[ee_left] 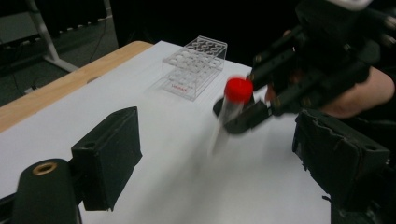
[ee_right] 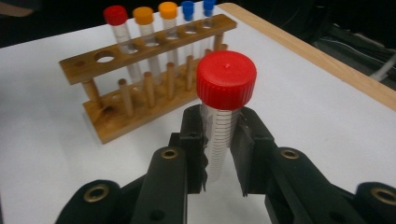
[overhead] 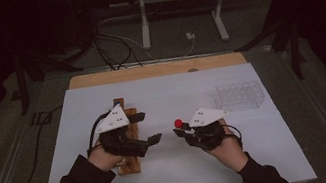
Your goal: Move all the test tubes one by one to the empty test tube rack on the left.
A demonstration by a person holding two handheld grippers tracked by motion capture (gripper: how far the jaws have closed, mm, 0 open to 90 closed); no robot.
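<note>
**Red-capped tube held in the right gripper, left gripper empty**

A person sits at a table covered with a white sheet (overhead: 175, 170), holding a gripper in each hand. The right gripper (ee_right: 219, 154) has its jaws clamped on a clear, graduated tube with a red screw cap (ee_right: 225, 79), held upright above the sheet near the middle of the table. The left gripper (ee_left: 215, 154) faces it from just beside, jaws spread apart with nothing between them. Behind the left hand stands a wooden test tube rack (ee_right: 140, 88) holding five capped tubes: one red, two orange, two blue. A clear plastic rack (overhead: 239, 96) stands empty on the sheet's far right side.
</note>
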